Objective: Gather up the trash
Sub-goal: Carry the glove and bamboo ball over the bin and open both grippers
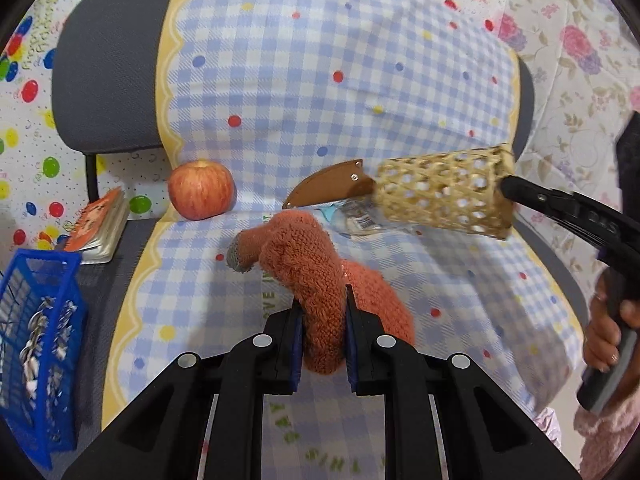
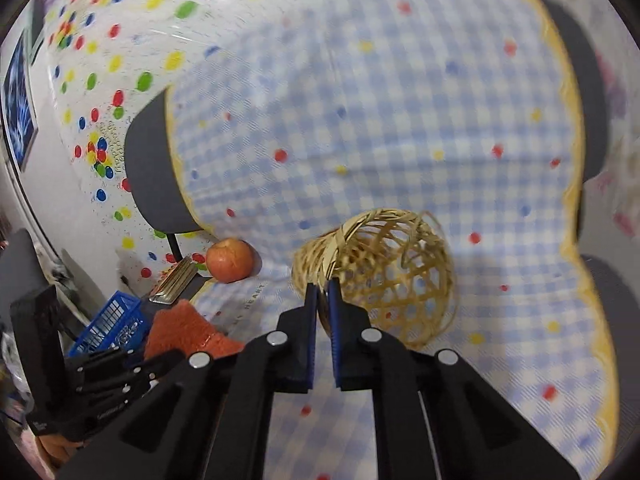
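Two things are in my claws, my left claw (image 1: 320,316) clamped on the orange glove (image 1: 316,280) and my right claw (image 2: 323,296) on the basket (image 2: 384,276) rim, but the plastic wrapper (image 1: 356,220) lies uncollected beside the basket.

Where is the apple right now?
In the left wrist view the apple sits on the checked cloth at left, beside the small book, apart from the orange glove.
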The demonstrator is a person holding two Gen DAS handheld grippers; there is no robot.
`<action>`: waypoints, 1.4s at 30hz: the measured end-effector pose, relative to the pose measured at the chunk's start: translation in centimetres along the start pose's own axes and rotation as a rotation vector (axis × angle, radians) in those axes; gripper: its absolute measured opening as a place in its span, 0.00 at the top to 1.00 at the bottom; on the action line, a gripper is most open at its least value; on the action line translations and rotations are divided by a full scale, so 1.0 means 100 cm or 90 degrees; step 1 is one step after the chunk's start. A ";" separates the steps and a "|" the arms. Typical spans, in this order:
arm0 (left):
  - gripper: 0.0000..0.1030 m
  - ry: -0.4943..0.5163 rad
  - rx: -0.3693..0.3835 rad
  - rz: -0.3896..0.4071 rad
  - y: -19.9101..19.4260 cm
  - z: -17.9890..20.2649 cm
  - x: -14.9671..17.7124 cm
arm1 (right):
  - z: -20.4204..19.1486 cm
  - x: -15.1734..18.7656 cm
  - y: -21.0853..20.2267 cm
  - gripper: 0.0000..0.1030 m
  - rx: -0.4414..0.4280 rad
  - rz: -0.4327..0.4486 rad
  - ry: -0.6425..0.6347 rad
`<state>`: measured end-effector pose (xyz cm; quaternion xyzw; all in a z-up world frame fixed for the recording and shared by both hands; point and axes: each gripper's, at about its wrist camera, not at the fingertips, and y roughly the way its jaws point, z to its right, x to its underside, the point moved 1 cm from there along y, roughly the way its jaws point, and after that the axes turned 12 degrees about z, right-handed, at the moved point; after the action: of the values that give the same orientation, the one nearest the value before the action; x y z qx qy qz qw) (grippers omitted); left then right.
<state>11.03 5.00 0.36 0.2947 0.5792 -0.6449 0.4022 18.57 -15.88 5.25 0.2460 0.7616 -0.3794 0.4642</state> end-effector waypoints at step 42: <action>0.83 0.272 0.397 -0.056 -0.122 0.262 0.133 | 0.061 0.176 -0.338 0.94 0.353 0.000 0.150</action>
<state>-3.93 -23.12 -0.61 0.5055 0.4383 -0.7309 0.1351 -10.70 -40.39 -0.37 0.4055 0.6775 -0.5421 0.2876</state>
